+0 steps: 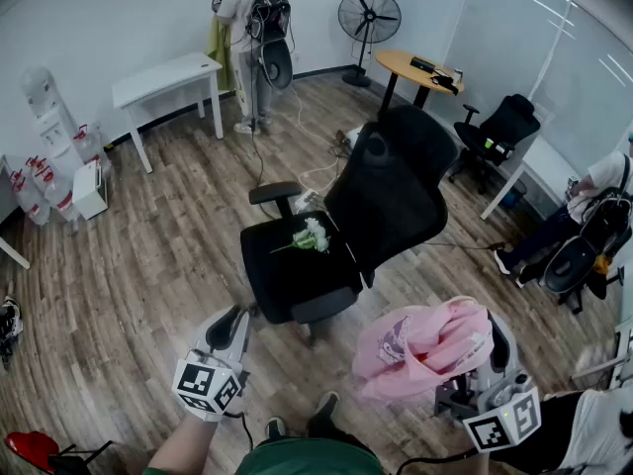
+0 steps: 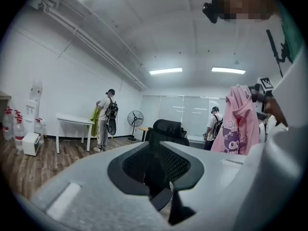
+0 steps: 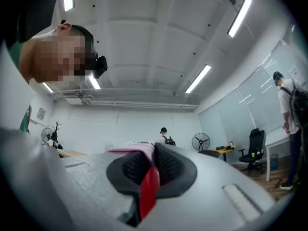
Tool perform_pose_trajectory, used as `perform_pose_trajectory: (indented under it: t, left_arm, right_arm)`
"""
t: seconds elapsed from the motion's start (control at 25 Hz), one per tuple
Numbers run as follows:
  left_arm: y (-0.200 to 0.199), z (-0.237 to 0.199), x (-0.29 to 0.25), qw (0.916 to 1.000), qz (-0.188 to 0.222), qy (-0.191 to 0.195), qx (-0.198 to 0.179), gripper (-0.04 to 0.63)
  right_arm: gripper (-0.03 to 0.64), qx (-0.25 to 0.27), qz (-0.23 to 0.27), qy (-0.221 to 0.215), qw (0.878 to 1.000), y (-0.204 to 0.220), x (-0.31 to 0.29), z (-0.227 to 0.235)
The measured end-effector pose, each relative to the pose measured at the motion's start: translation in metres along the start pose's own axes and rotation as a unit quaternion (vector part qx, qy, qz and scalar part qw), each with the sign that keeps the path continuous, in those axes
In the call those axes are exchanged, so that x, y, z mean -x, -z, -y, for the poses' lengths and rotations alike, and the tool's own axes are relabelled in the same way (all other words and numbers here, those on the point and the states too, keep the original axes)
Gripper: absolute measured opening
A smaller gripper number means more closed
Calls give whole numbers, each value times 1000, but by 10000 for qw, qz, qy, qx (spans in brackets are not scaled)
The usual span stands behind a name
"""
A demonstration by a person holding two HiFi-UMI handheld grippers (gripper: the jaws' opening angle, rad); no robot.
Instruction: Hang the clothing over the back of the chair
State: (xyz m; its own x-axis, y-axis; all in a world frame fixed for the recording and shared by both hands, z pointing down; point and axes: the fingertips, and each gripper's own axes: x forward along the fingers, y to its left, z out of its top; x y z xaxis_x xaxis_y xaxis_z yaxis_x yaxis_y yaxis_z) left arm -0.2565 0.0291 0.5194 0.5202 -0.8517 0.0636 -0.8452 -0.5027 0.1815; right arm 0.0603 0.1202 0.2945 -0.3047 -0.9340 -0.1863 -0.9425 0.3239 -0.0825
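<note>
A black office chair [image 1: 391, 191] stands in the middle of the wooden floor, its tall back turned to the right and a small white flower bunch [image 1: 312, 236] lying on its seat. A pink hoodie [image 1: 425, 349] hangs bunched at the lower right, in front of the chair. My right gripper [image 1: 473, 369] is shut on it, and pink cloth [image 3: 149, 191] shows pinched between the pads of the right gripper [image 3: 149, 172]. My left gripper [image 1: 229, 323] hovers at the lower left, shut and holding nothing. In the left gripper view, beyond the left gripper [image 2: 156, 177], the chair [image 2: 168, 129] and the hoodie [image 2: 238, 124] are visible.
A white table [image 1: 163, 77] and a standing person [image 1: 255, 38] are at the back. A fan [image 1: 369, 16], a round wooden table [image 1: 420, 67] and a second black chair [image 1: 504, 127] stand at the back right. A seated person [image 1: 593, 216] is at the right. Water bottles [image 1: 40, 181] line the left wall.
</note>
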Motion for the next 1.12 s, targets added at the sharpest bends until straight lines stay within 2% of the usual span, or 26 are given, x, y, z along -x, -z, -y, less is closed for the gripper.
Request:
perform_pose_trajectory:
  t: [0.12, 0.2, 0.36, 0.48, 0.8, 1.12]
  left_arm:
    - [-1, -34, 18, 9999, 20, -9, -171, 71]
    - [0, -47, 31, 9999, -10, 23, -125, 71]
    - [-7, -50, 55, 9999, -20, 136, -41, 71]
    - [-12, -52, 66, 9999, 21, 85, -71, 71]
    - [-19, -45, 77, 9998, 96, -145, -118, 69]
    - [-57, 10, 57, 9983, 297, -259, -437, 67]
  right_arm:
    - [17, 30, -93, 30, 9999, 16, -7, -38]
    - [17, 34, -181, 36, 9998, 23, -7, -63]
    - [17, 45, -284, -76, 9996, 22, -7, -99]
    - [17, 46, -250, -208, 9995, 20, -6, -112]
    - [17, 56, -129, -397, 9991, 18, 4, -107]
    - [18, 24, 139, -602, 9981, -13, 17, -50]
